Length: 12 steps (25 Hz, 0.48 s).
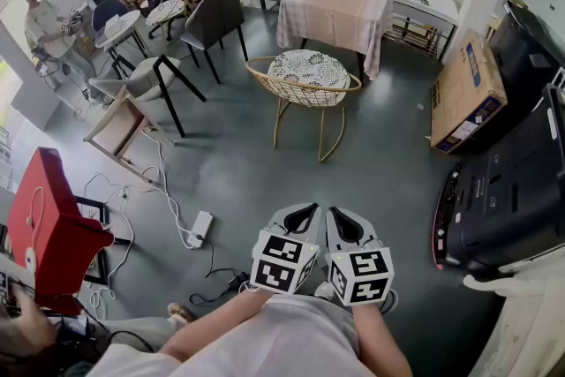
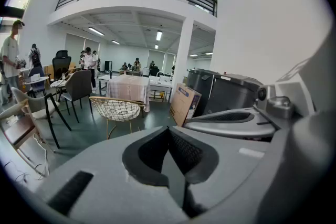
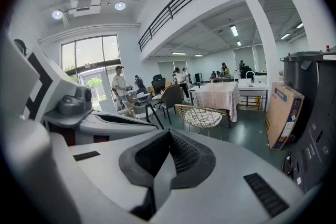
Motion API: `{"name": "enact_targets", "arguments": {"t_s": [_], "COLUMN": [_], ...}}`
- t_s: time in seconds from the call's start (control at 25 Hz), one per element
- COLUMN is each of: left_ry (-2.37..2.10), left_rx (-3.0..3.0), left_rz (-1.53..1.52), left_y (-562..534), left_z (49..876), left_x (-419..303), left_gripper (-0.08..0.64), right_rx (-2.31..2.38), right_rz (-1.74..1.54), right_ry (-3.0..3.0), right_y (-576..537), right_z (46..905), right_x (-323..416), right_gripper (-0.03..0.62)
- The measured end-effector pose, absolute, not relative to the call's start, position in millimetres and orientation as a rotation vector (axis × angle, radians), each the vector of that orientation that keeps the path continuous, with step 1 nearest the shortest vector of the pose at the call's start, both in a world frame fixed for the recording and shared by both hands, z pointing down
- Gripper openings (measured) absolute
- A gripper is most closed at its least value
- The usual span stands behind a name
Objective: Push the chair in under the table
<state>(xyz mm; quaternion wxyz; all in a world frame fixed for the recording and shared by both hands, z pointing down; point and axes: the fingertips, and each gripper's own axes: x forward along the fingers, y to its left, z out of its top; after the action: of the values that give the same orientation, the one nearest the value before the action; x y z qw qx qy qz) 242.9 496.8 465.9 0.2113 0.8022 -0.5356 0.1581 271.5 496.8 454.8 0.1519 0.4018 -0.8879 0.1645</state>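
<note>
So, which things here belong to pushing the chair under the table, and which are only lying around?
For the job: wire chair, cloth-covered table, left gripper, right gripper (both shut, empty).
Just lying about: cardboard box, power strip, red case, grey chair.

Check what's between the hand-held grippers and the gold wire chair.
Only bare grey floor before the wire chair, per head view; the power strip sits off left.
</note>
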Motion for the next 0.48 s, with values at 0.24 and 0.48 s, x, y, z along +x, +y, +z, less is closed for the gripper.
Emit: {"name": "enact_targets", "arguments": {"t_s": [0.24,0.48], "left_ry": [-1.491,-1.515], "left_rx": [2.203,2.178], "left_rz": [0.426,0.430], "left_y": [490.6,481.3], "left_z": [467.6,471.7], "left_x": [260.9,276.4], "left_gripper": [0.003,0.003], "right_rx": [1.126,1.072], "right_rz": [0.501,0.485], "right_ry": [-2.562,-2.589], "right_y": [491.4,482.4], "right_z": [457.2,457.8], "right_x": [287.4,302.4], "right_gripper": [0.003,0.005]}}
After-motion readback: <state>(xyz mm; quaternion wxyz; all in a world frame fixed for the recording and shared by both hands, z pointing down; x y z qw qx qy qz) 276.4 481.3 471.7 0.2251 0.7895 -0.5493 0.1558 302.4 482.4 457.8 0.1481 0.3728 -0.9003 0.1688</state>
